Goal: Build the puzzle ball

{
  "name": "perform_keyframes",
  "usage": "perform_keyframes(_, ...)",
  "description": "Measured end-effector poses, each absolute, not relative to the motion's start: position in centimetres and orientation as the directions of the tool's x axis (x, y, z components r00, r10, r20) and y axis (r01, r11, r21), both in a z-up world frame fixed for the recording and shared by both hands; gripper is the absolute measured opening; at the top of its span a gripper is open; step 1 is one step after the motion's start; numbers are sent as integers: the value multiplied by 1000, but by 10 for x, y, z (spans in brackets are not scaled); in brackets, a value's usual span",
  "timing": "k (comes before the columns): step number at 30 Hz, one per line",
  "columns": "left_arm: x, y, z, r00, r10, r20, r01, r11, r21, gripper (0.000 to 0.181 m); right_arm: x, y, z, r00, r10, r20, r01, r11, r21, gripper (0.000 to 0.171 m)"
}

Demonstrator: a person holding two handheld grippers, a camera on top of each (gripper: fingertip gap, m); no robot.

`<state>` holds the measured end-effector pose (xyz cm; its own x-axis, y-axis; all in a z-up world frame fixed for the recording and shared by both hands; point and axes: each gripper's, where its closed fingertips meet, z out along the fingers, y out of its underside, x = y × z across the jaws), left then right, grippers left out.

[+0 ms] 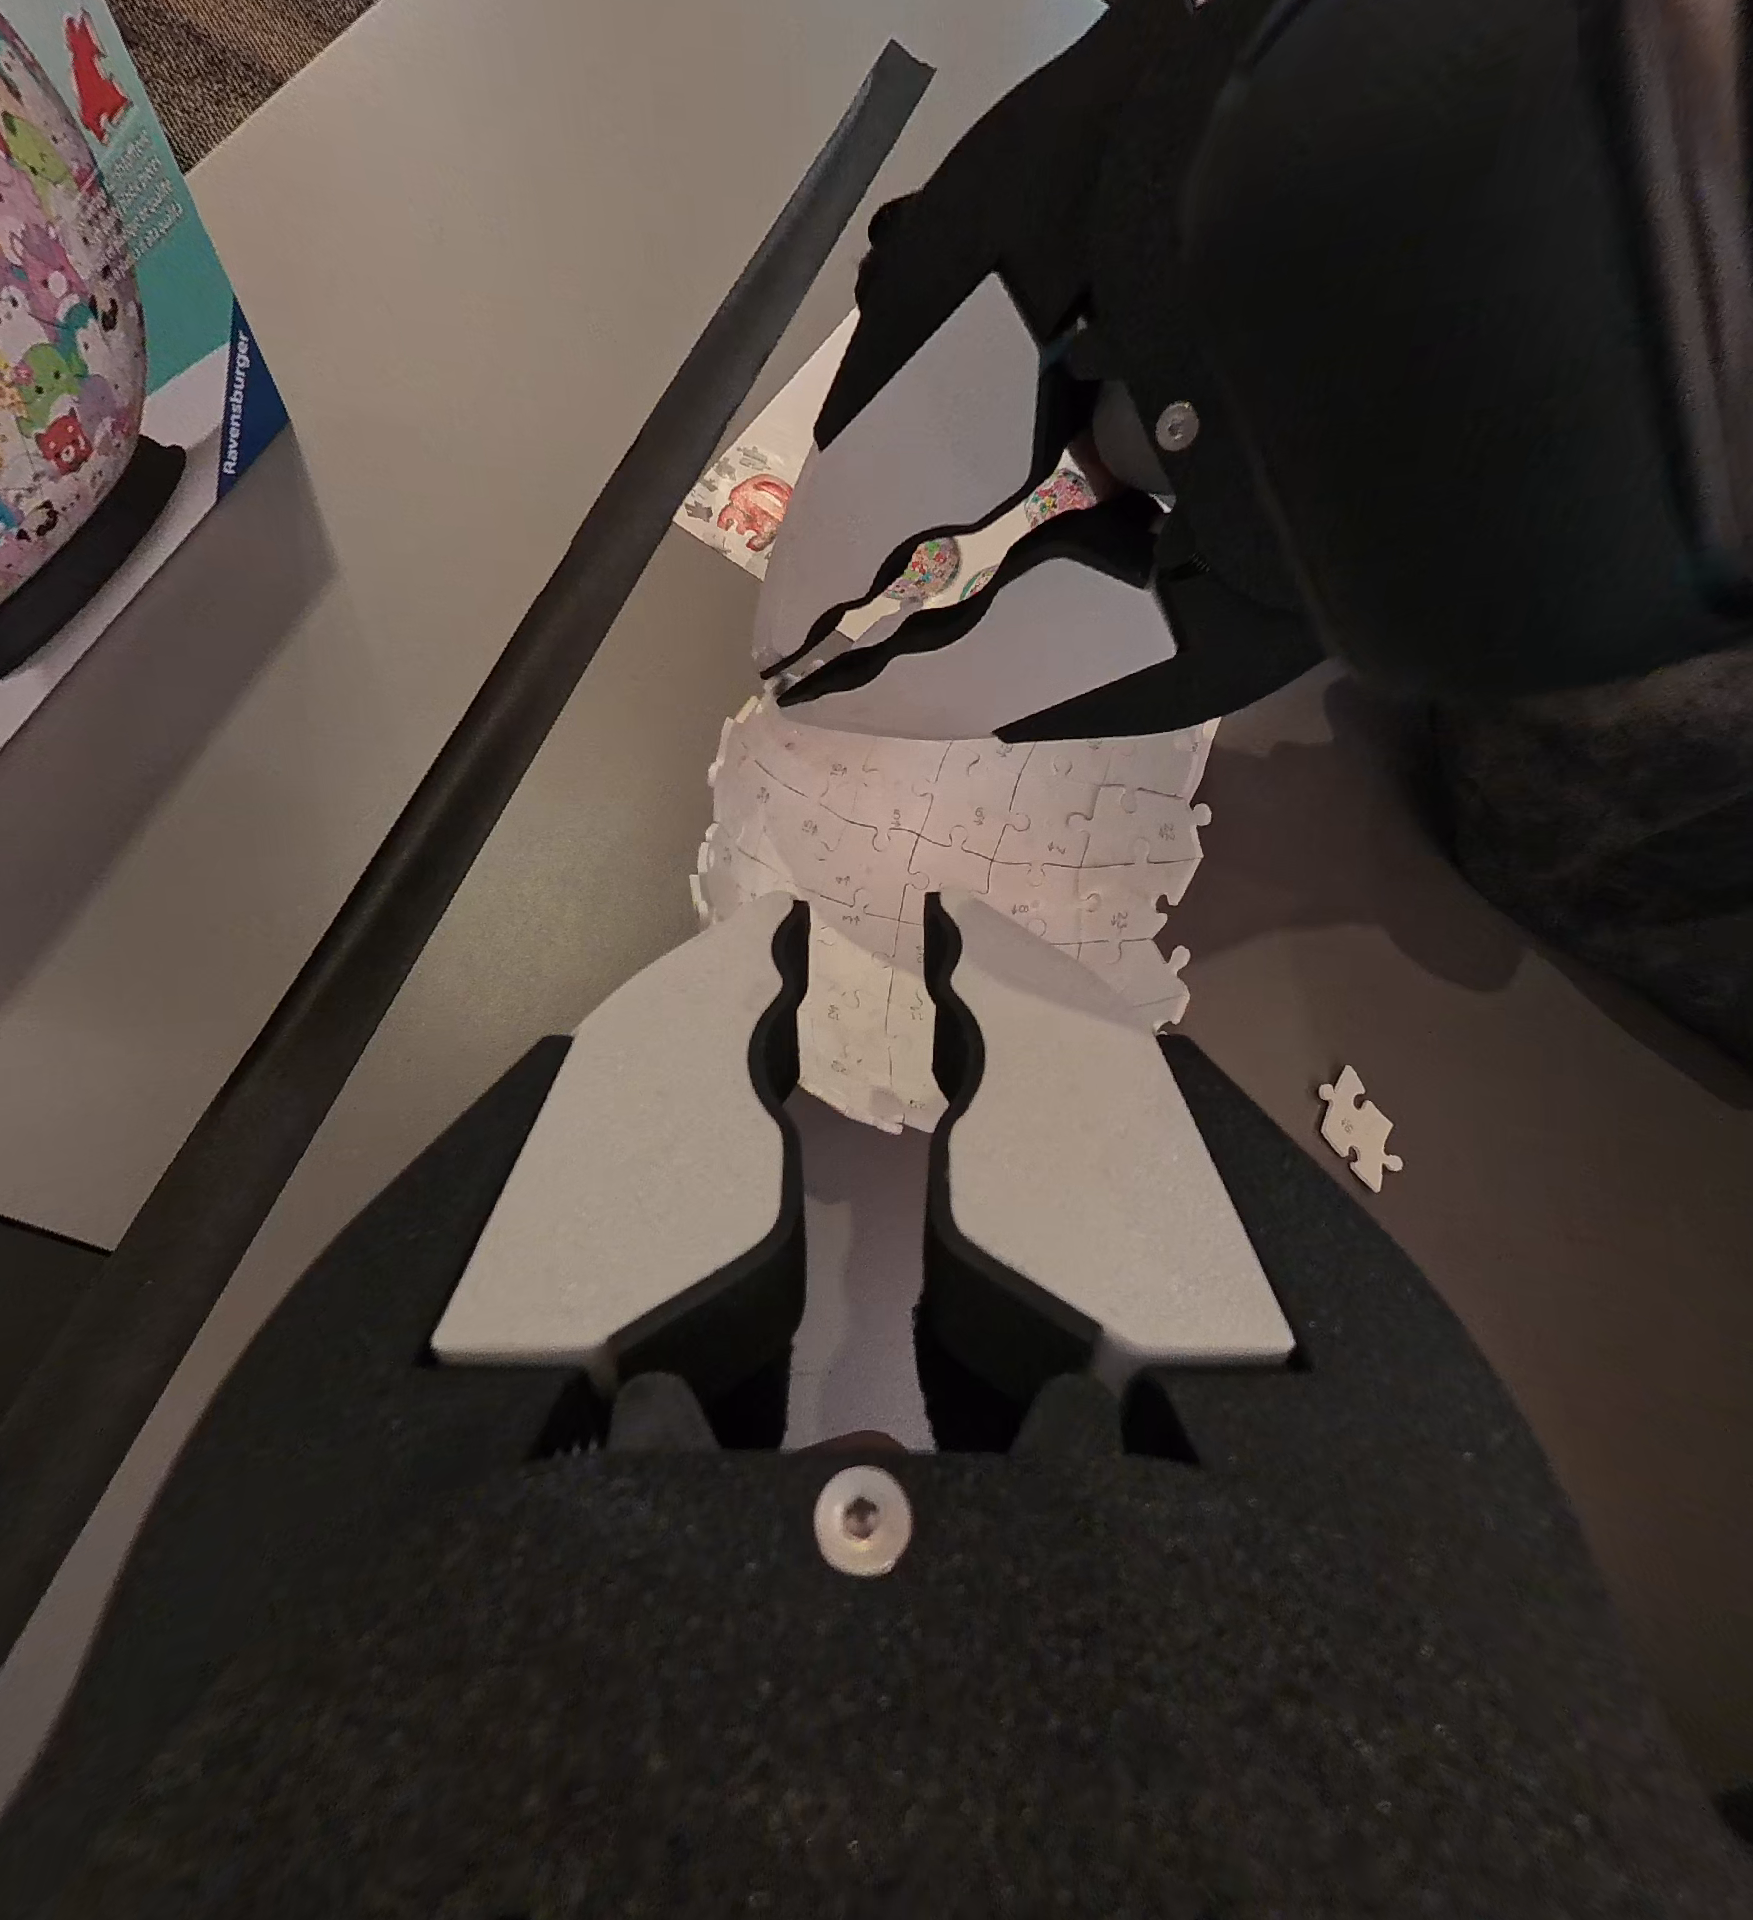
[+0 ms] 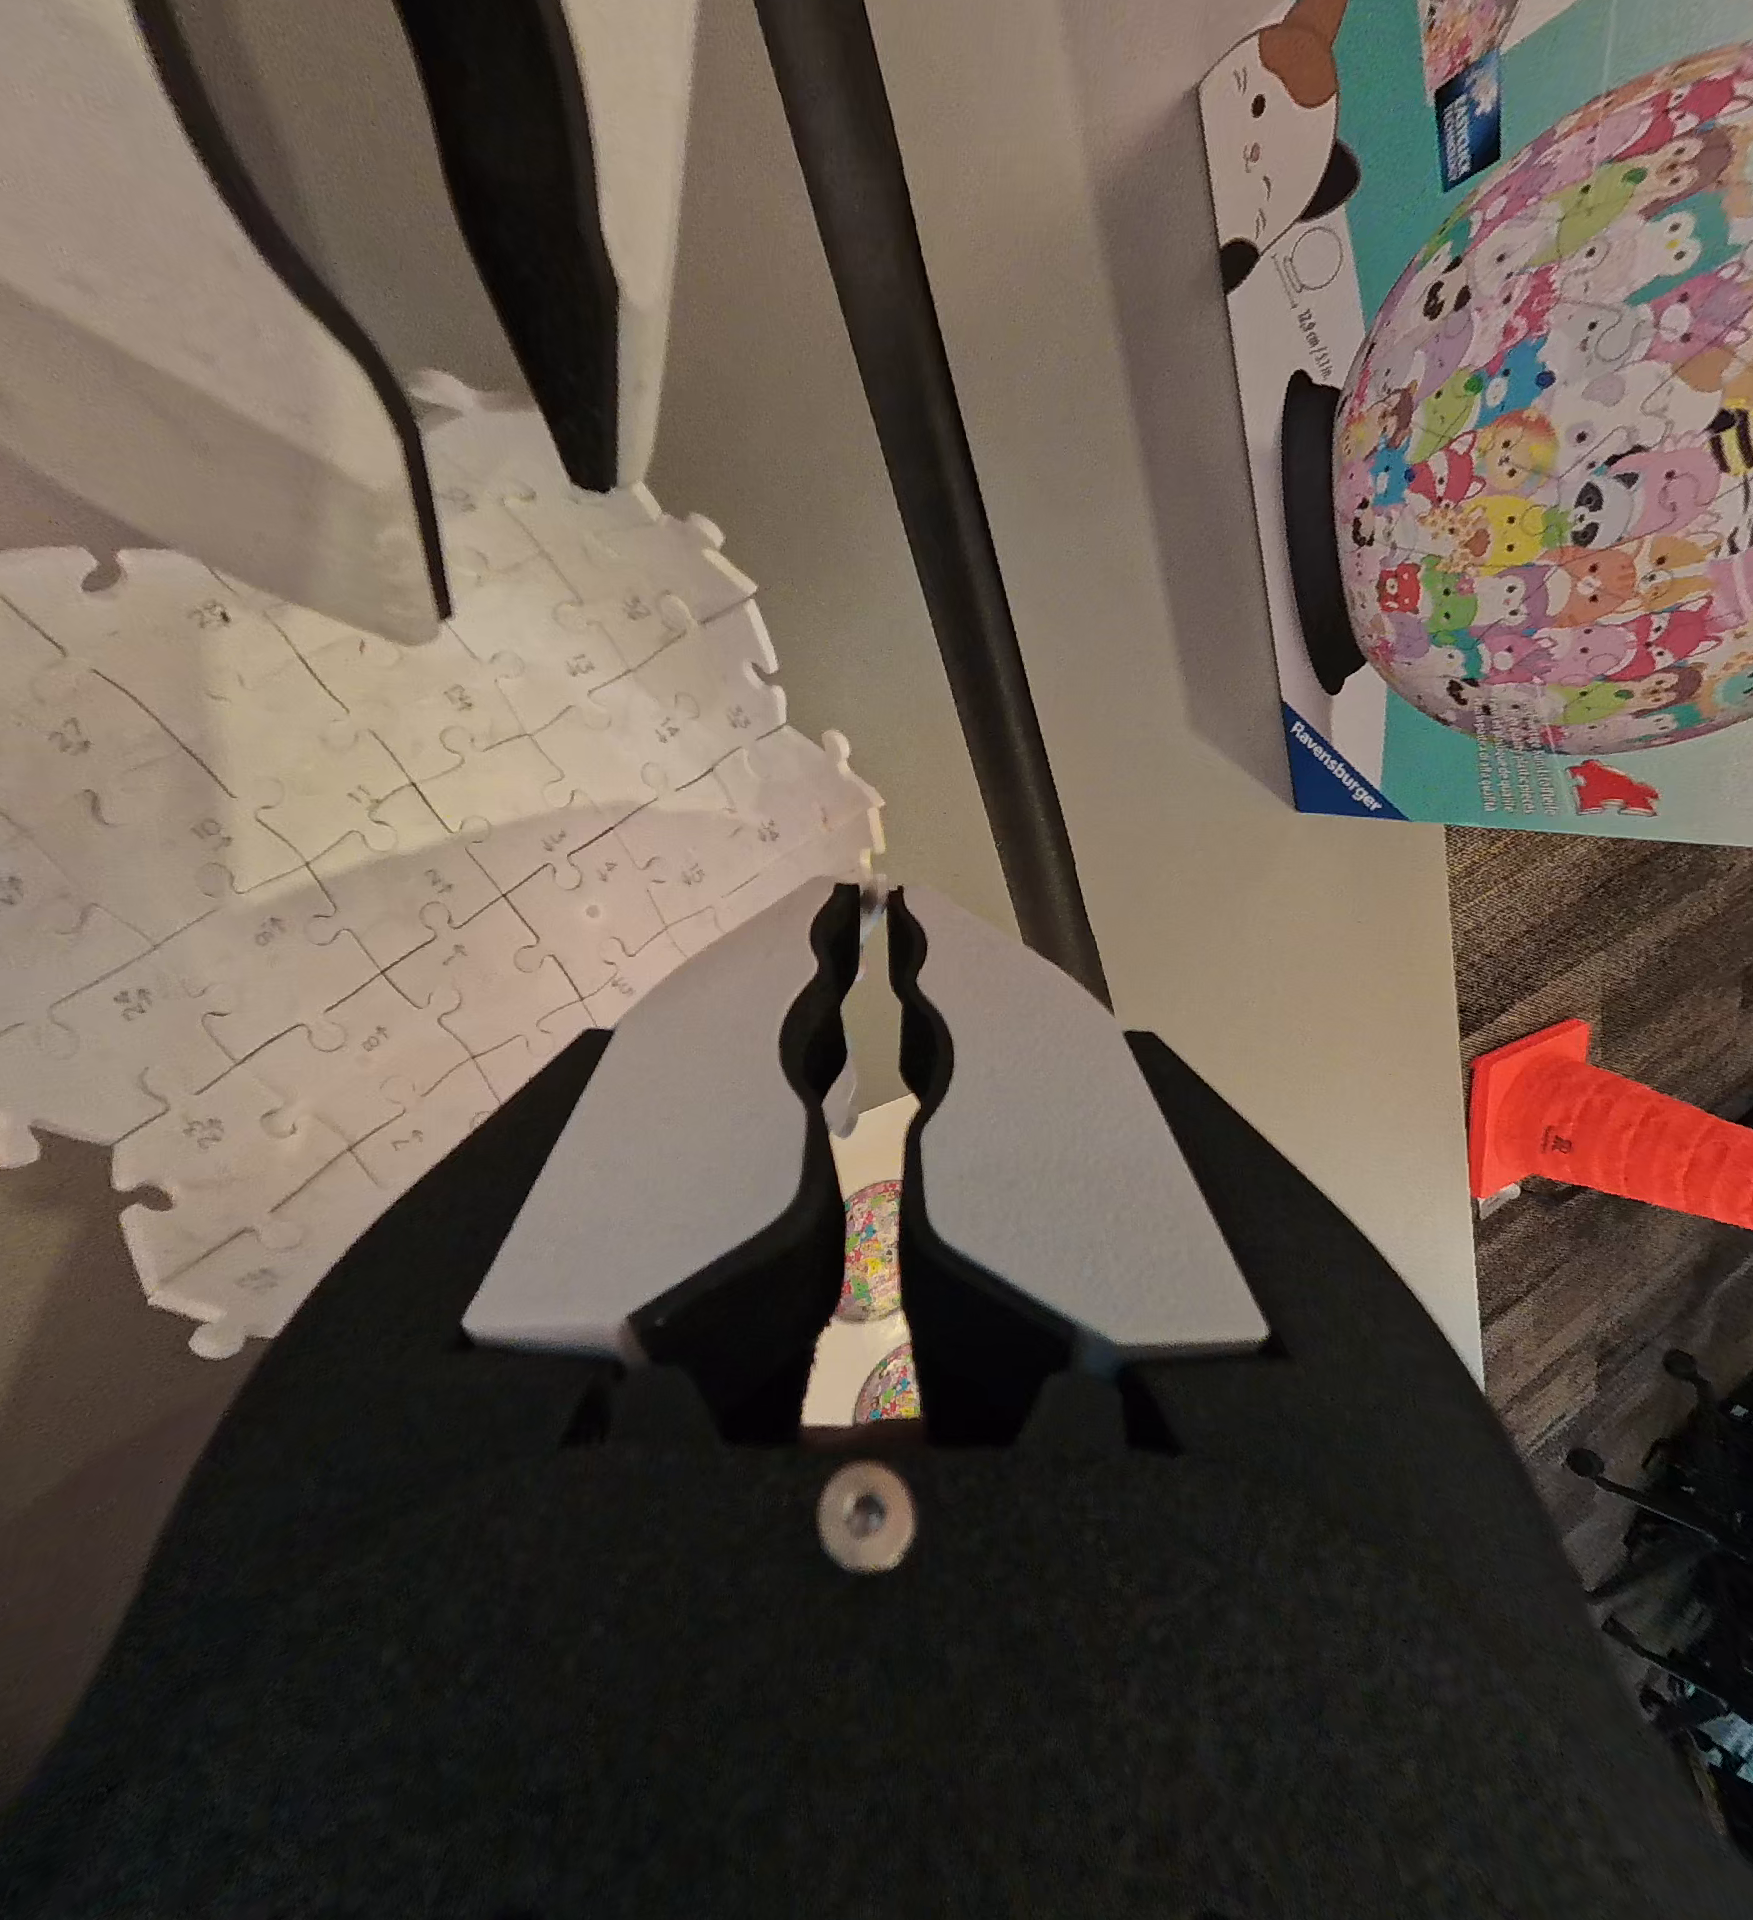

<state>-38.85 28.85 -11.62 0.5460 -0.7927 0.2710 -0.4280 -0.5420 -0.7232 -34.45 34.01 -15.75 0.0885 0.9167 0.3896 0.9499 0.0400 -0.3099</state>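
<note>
Two grippers meet at the rim of a half-built puzzle shell above the bench.

Left wrist view: the left gripper (image 1: 864, 914) pinches the white puzzle shell (image 1: 965, 831) at its near edge; a loose piece (image 1: 1360, 1127) lies apart on open bench (image 1: 1474, 1299) to the right.
Right wrist view: the right gripper (image 2: 874, 902) pinches a single piece (image 2: 856, 1023) edge-on, its tips touching the puzzle shell's (image 2: 332, 831) knobbed rim; the puzzle box (image 2: 1578, 436) stands beyond a dark bar (image 2: 945, 520).

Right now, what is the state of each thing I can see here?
Curved white part-built puzzle shell: incomplete, held off the table.
Left gripper: shut on the shell's edge.
Right gripper: shut on a single white puzzle piece.
Loose white piece: lying blank side up on the table.
Colourful puzzle box: lying flat.
</note>
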Motion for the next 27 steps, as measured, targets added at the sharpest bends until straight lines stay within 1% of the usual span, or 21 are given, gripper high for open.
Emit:
perform_keyframes(7, -388, 288, -117, 544, -794, 271, -432, -542, -721, 20, -343, 340, -160, 85, 919, 386, 954, 36, -297, 7)
perform_keyframes(10, -388, 288, -117, 545, -793, 271, -431, -543, -721, 20, -344, 338, -159, 87, 925, 371, 949, 37, -314, 9)
perform_keyframes(14, -390, 288, -116, 546, -793, 271, -429, -542, -723, 20, -344, 337, -148, 83, 931, 356, 928, 58, -367, 15)
perform_keyframes(17, -391, 288, -114, 548, -791, 270, -422, -541, -727, 20, -335, 345, -130, 131, 932, 338, 892, 38, -450, 16)
perform_keyframes(19, -392, 289, -113, 549, -791, 270, -419, -541, -730, 20, -330, 348, -122, 152, 944, 292, 865, 16, -501, 18)
perform_keyframes(22, -393, 289, -113, 551, -790, 269, -419, -541, -729, 20, -336, 344, -120, 98, 967, 236, 826, 54, -561, 19)
perform_keyframes(27, -396, 290, -115, 555, -785, 274, -416, -548, -726, 20, -355, 344, -128, 24, 987, 159, 816, 73, -573, 18)
